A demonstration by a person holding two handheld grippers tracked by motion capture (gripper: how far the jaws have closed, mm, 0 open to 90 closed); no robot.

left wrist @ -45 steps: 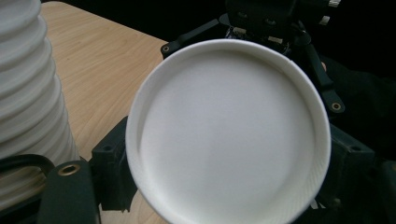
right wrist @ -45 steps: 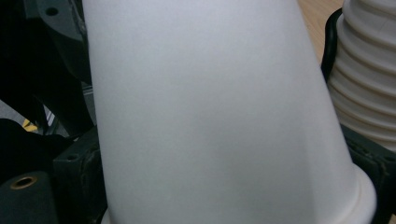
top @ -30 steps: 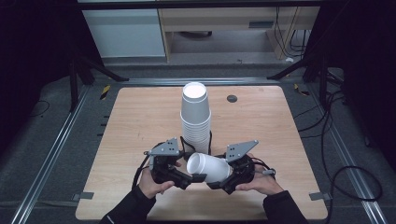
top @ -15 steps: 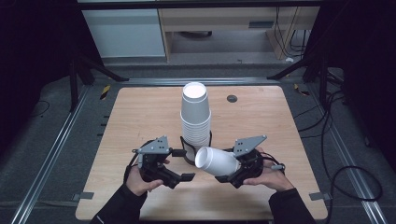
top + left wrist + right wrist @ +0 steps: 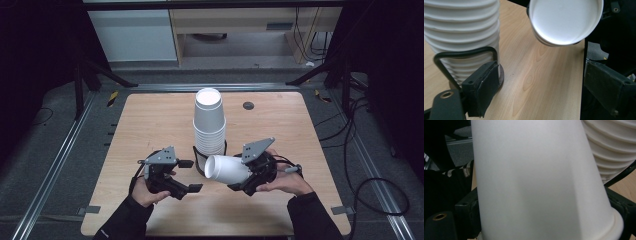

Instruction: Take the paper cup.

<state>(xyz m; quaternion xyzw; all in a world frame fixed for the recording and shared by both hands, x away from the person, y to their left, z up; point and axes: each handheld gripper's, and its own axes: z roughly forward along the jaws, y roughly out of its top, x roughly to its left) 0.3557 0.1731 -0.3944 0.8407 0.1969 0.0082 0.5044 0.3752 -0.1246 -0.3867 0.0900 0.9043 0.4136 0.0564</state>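
Observation:
A tall stack of white foam cups (image 5: 209,120) stands mid-table in a black wire holder (image 5: 199,161). My right gripper (image 5: 246,176) is shut on a single white cup (image 5: 226,169), held on its side just right of the stack's foot. Its base points toward my left gripper (image 5: 189,176). The left gripper's jaws have just been opening and now stand open with nothing between them, a little left of the cup. In the left gripper view, the cup's round base (image 5: 565,21) hangs ahead of the left gripper (image 5: 546,90), with the stack (image 5: 461,37) at left. The right gripper view shows the cup's wall (image 5: 544,182) up close.
The light wooden table (image 5: 150,125) has a small dark round fitting (image 5: 248,105) near its far edge. Metal rails and cables run along the floor on both sides. Black stand legs reach toward the far corners of the table.
Both grippers were on the cup a second ago. The left has let go, opened and drawn away to the left. The right has lifted the cup slightly, moving right.

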